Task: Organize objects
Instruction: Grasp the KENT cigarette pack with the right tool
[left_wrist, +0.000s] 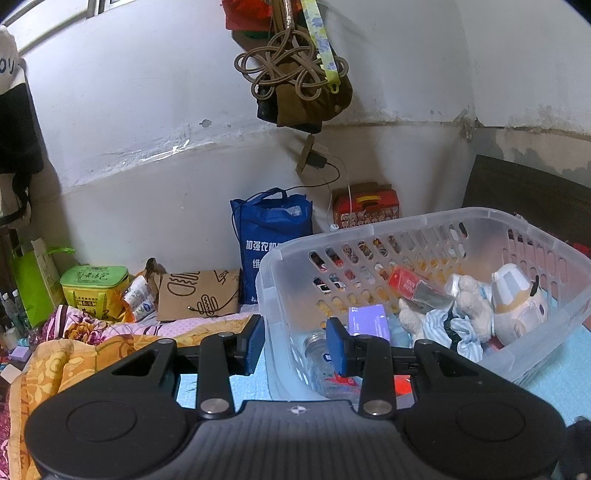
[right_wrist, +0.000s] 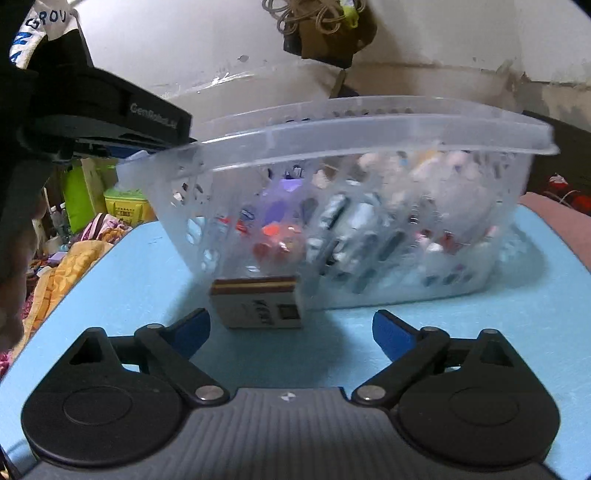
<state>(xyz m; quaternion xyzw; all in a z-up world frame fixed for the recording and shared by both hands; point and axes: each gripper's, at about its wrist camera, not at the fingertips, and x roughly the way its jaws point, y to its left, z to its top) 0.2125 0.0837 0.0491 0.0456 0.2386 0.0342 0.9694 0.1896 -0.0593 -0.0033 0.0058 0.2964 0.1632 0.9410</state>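
A clear perforated plastic basket (left_wrist: 436, 221) stands tilted on a light blue surface (right_wrist: 147, 266), its left end raised. My left gripper (left_wrist: 297, 347) is shut on the basket's left wall, one pad (left_wrist: 255, 343) outside and one inside; it also shows in the right wrist view (right_wrist: 122, 125) at the raised rim. In the basket lie a plush toy (left_wrist: 517, 302), a purple box (left_wrist: 369, 319), a red packet (left_wrist: 406, 282) and a jar (left_wrist: 321, 350). My right gripper (right_wrist: 291, 332) is open and empty, just short of a small striped box (right_wrist: 258, 306) lying at the basket's foot (right_wrist: 369, 122).
A blue tote bag (left_wrist: 269, 236), a brown paper bag (left_wrist: 199, 295), a green case (left_wrist: 94, 288) and a red tin (left_wrist: 365, 206) stand along the back wall. A floral orange blanket (left_wrist: 74, 354) lies left of the blue surface. Cords hang above (left_wrist: 291, 66).
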